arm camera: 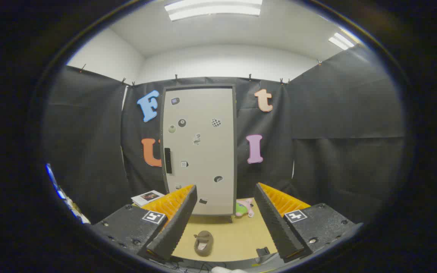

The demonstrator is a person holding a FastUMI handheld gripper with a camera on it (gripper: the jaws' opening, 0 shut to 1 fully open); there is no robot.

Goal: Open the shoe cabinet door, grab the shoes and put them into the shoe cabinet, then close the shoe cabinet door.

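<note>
Gripper (224, 223) spread wide and empty above the table (241, 239), shoe (203, 243) between its fingers.

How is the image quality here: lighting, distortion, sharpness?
Gripper view: even ceiling light, no glare on the closed shoe cabinet door; fisheye bows the booth walls; the shoe on the table is sharp between the open gripper fingers.
</note>
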